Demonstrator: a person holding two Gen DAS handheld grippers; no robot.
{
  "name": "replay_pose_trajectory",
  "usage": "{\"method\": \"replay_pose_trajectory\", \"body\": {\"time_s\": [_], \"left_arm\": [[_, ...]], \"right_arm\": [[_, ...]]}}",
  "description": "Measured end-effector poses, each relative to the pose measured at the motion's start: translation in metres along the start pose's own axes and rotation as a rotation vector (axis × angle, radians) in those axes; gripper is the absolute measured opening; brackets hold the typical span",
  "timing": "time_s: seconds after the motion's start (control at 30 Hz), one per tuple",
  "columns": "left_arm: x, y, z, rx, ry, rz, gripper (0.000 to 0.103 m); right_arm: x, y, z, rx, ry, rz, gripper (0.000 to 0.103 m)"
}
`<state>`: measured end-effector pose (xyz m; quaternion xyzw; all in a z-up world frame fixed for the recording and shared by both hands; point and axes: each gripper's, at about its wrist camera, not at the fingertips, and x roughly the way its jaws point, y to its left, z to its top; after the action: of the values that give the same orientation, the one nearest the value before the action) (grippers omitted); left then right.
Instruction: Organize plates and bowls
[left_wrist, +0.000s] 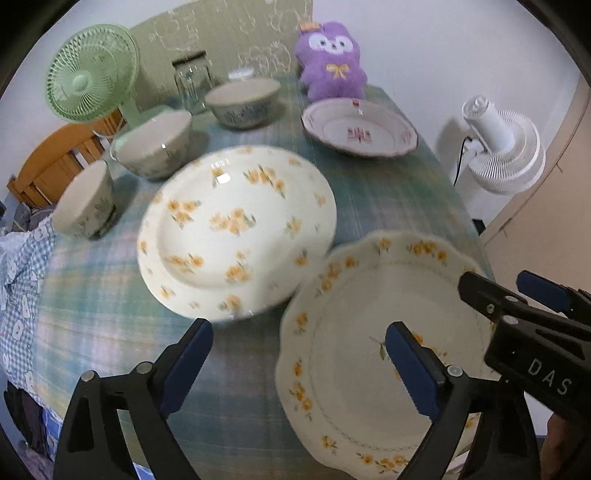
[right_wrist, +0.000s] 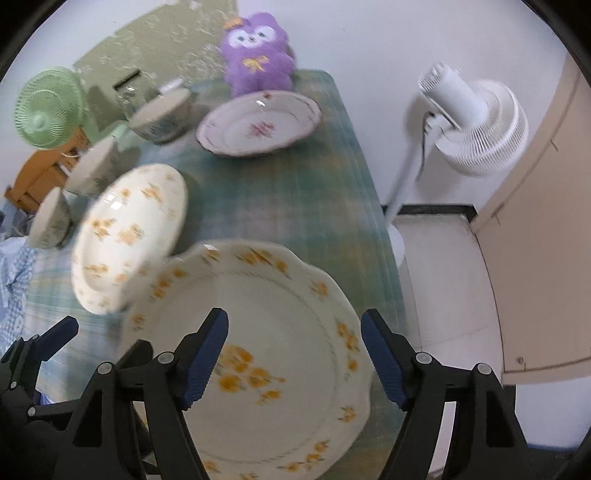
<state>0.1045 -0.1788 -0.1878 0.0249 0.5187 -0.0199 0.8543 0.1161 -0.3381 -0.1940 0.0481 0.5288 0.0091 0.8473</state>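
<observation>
A scalloped plate with yellow flowers (left_wrist: 351, 387) (right_wrist: 280, 325) lies at the near right of the table. Its rim overlaps the edge of a round yellow-flowered plate (left_wrist: 236, 229) (right_wrist: 129, 229) to its left. A pink-flowered plate (left_wrist: 360, 129) (right_wrist: 258, 125) sits further back. Three bowls (left_wrist: 243, 103) (left_wrist: 155, 144) (left_wrist: 85, 199) stand in a row along the left. My left gripper (left_wrist: 301, 350) is open above the gap between the two near plates and grips nothing. My right gripper (right_wrist: 295, 350) is open above the scalloped plate, also gripping nothing.
A green desk fan (left_wrist: 92, 74), a glass jar (left_wrist: 192, 85) and a purple plush toy (left_wrist: 332, 62) stand at the back of the table. A white floor fan (right_wrist: 476, 125) stands past the table's right edge. A wooden chair (left_wrist: 55, 166) and checked cloth (left_wrist: 22, 277) are on the left.
</observation>
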Motion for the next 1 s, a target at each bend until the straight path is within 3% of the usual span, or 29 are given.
{"method": "replay_pose_trajectory", "body": {"time_s": [0.17,0.4,0.83,1.0], "left_arm": [[-0.016,0.018,0.016,-0.024,-0.058,0.027,0.096],[-0.009,0.046,0.039,-0.050,-0.050,0.046,0.095],[0.034,0.103,0.075,-0.075,-0.012,0.074,0.092],[0.061,0.122,0.084,-0.098,0.020,0.088,0.084]], "right_arm": [[-0.017,0.026,0.017,-0.048,-0.056,0.027,0.077],[-0.017,0.062,0.042,-0.094,-0.086,0.065,0.077],[0.028,0.119,0.080,-0.083,-0.023,0.045,0.077],[0.054,0.134,0.094,-0.080,0.000,0.026,0.077]]}}
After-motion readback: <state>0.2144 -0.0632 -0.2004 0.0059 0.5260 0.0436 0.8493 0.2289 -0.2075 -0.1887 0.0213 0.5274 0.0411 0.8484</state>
